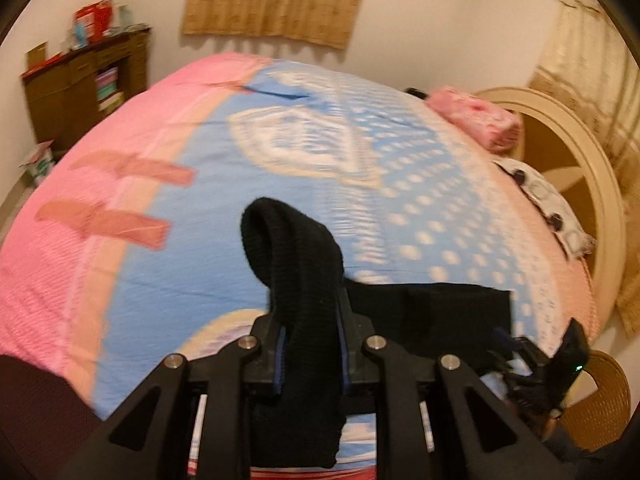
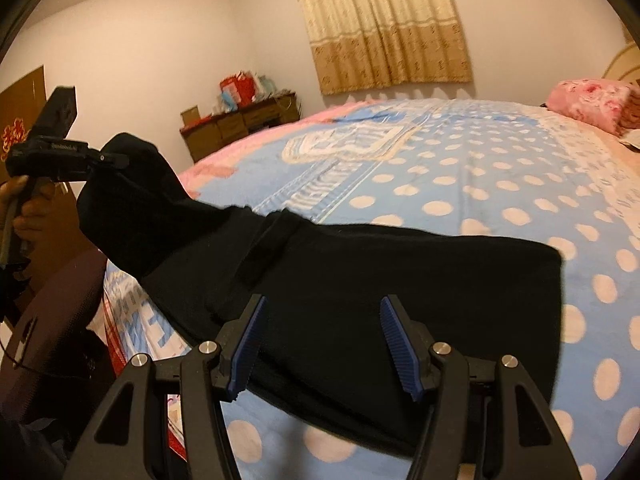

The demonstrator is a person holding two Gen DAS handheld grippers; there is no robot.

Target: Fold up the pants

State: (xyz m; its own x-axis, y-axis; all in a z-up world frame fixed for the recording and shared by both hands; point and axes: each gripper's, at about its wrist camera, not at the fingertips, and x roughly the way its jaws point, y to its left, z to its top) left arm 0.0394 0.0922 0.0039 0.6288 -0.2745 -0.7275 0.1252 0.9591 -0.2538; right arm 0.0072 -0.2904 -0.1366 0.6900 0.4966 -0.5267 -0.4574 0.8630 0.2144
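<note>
Black pants (image 2: pixel 360 280) lie folded on the blue dotted bedspread (image 2: pixel 460 168) near the bed's front edge. My left gripper (image 1: pixel 310 320) is shut on one end of the pants (image 1: pixel 296 264), which bunches up between its fingers and is lifted off the bed. It shows in the right wrist view at the far left (image 2: pixel 108 159), holding the raised end. My right gripper (image 2: pixel 322 312) is open, its blue pads (image 2: pixel 250 340) above the flat part of the pants without holding them. It shows at the lower right of the left wrist view (image 1: pixel 508 346).
A pink pillow (image 2: pixel 588 104) and a patterned cloth (image 1: pixel 548 204) lie at the headboard (image 1: pixel 576 148) end. A brown dresser (image 1: pixel 80 88) with boxes stands by the far wall. Curtains (image 2: pixel 384 20) hang behind the bed. A wicker seat (image 1: pixel 600 400) stands beside the bed.
</note>
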